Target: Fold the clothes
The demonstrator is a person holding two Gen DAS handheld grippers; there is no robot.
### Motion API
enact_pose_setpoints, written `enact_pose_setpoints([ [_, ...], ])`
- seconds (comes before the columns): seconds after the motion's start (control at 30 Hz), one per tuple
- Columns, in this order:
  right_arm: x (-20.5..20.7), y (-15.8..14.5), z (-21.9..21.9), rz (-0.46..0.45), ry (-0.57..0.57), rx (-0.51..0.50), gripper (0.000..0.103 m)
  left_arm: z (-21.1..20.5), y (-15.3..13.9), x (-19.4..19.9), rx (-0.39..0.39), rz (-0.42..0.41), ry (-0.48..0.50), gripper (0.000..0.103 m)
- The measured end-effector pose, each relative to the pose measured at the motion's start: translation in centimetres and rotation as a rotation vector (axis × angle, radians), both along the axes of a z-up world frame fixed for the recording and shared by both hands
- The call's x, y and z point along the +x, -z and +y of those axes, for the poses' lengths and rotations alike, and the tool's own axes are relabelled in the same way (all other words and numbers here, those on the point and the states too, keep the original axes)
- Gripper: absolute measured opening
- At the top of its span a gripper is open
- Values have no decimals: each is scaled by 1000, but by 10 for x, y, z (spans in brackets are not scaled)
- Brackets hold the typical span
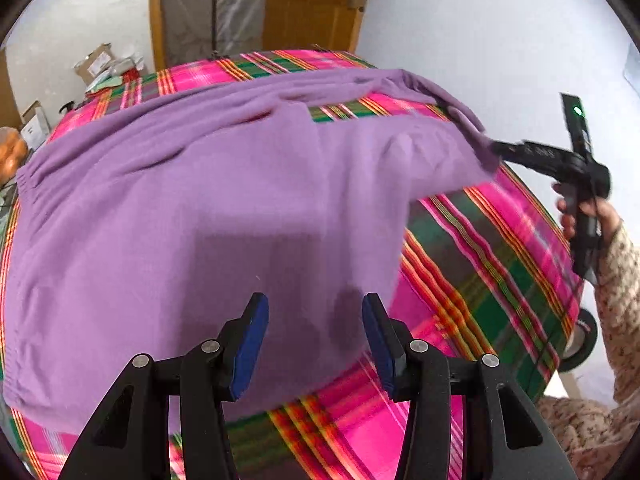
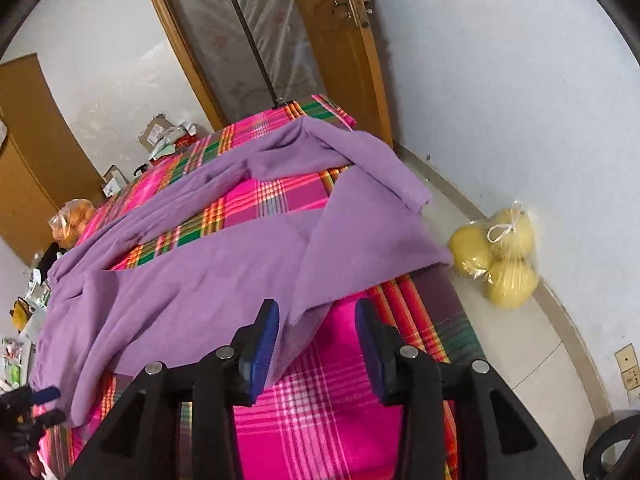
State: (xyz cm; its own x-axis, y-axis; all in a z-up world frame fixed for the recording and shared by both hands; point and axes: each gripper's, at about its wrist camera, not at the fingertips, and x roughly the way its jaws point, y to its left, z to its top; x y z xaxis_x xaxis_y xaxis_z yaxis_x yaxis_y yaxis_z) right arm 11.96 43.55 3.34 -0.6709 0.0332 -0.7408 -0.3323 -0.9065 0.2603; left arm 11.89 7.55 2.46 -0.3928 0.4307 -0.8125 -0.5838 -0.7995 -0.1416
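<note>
Purple trousers lie spread over a table under a pink and green plaid cloth. My left gripper hovers just over the near part of the trousers, open, with nothing pinched between its blue pads. My right gripper is open too. A loose corner of a folded-over purple leg hangs between its fingers, close to the left pad, and is not pressed. In the left wrist view the right gripper sits at the leg's end on the right. The left gripper shows at the waistband side.
A person's hand and patterned sleeve hold the right gripper. A bag of yellow fruit sits on the floor by the wall. A bag of oranges and boxes crowd the far left. A tape roll is beside the table.
</note>
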Motion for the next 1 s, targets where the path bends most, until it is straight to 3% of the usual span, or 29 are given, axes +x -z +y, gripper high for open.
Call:
enact_pose_setpoints([
  [0.13,-10,5,6,-7,24,5,40,9,3,6,-20,-3,-7,51],
  [0.17,-11,7,7,-5,30,0,33,12,4,6,-19,-7,-2,51],
  [0.2,-11,7,8,-4,36,-2,17,15,6,7,-22,-12,1,51],
  [0.23,-12,8,9,-4,37,-1,11,19,9,7,-38,-15,-1,51],
  [0.33,-11,7,13,2,38,11,6,27,17,9,-84,-17,-7,51],
  [0.77,26,-19,52,112,137,0,3,44,22,14,-207,41,-25,51],
  [1.0,42,-21,67,136,168,-14,3,39,21,9,-176,-6,-21,51],
])
